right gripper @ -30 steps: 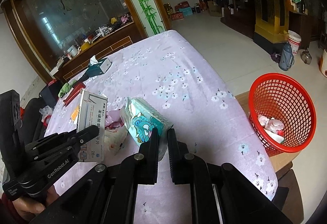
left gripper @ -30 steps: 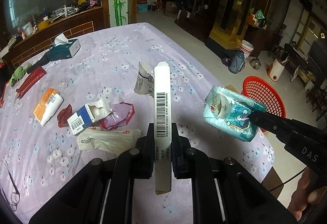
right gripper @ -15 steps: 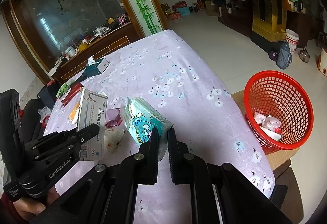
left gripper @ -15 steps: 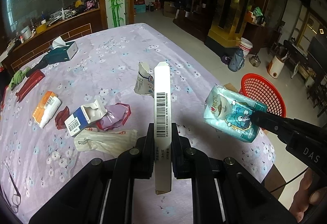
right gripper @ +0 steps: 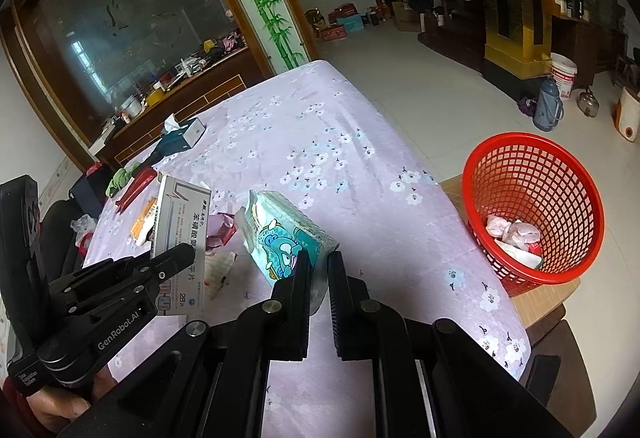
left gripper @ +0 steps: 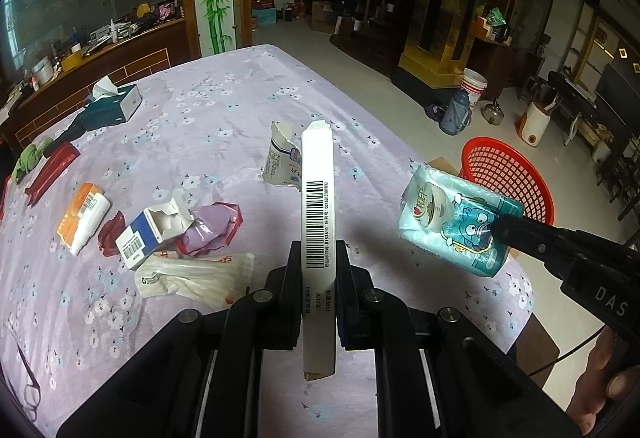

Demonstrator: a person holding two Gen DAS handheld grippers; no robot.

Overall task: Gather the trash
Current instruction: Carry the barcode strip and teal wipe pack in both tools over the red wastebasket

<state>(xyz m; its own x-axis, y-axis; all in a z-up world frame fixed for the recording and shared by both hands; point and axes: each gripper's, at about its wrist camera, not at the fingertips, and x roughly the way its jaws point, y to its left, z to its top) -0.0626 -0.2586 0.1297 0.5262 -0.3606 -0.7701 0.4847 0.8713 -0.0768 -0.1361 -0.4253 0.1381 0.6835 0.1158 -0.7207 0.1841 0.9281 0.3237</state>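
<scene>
Meanwhile, left claw [left gripper: 318, 258] pinching white carton [left gripper: 317, 206], right claw [right gripper: 318, 258] pinching tissue pack [right gripper: 280, 234], red basket [right gripper: 532, 158] nearby.

The right gripper [left gripper: 505, 227], seen from the left wrist view, bears white letters "DAS" on its black body; anything further is cut off. The left gripper [right gripper: 187, 253], seen from the right wrist view, bears "GenRobot.AI" along its arm, and small print near its base, too small to read. The white carton [left gripper: 317, 238] clamped in the left gripper carries a barcode on its narrow edge with a digit string beside it, not reliably legible, and Chinese print below the barcode. Its broad face [right gripper: 181, 238] shows large Chinese characters and "28" near the lower corner. The teal tissue pack [left gripper: 448, 224] in the right gripper shows Chinese characters in a round emblem, not legible.
</scene>
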